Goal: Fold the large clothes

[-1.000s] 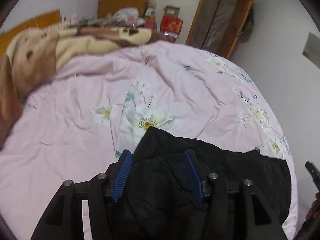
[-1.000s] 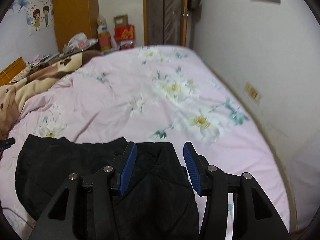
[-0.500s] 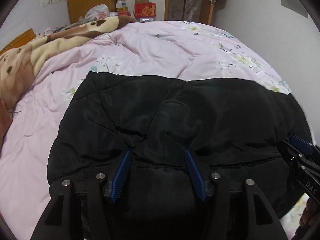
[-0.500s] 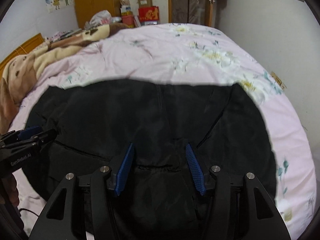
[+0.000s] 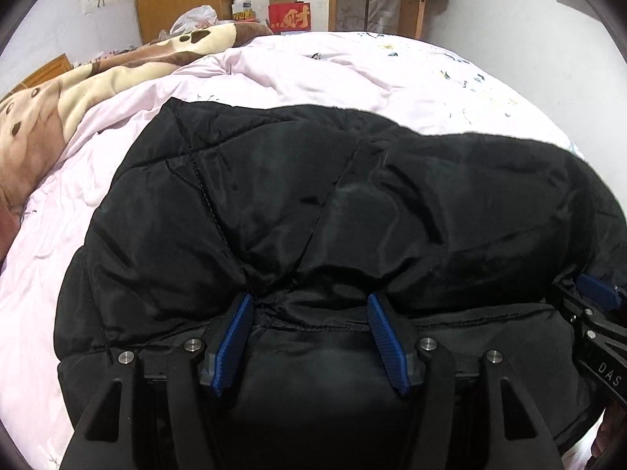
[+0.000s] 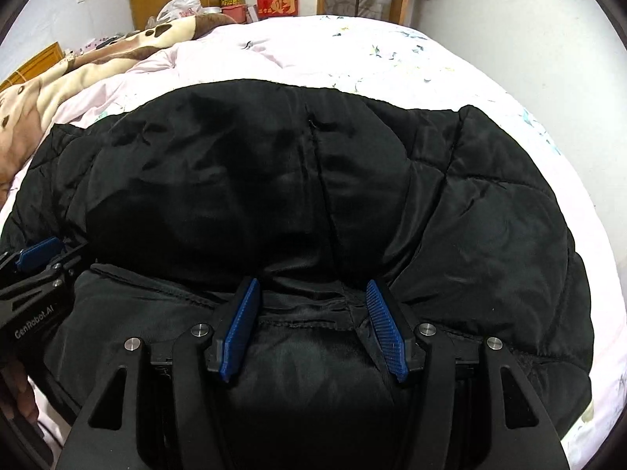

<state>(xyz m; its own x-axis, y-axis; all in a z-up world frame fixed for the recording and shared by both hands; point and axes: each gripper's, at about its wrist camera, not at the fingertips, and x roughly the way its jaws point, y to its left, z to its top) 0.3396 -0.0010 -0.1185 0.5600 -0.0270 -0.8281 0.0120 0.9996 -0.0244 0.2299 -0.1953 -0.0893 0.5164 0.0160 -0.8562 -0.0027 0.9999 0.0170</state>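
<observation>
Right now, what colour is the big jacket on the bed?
Black, with quilted stitching; the jacket shows best in the left wrist view.

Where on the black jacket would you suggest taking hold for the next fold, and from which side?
Probably the stitched near edge of the black jacket, approached from the near side. That hem forms a raised ridge facing the cameras, while the far part lies broad and puffy on the pink quilt, offering no edge.

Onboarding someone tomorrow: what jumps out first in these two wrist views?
A puffy black quilted jacket fills the middle of both views, spread on a pink floral quilt. The left gripper and right gripper each have blue pads either side of bunched fabric at its near edge. A brown-and-cream blanket lies bunched far left.
</observation>
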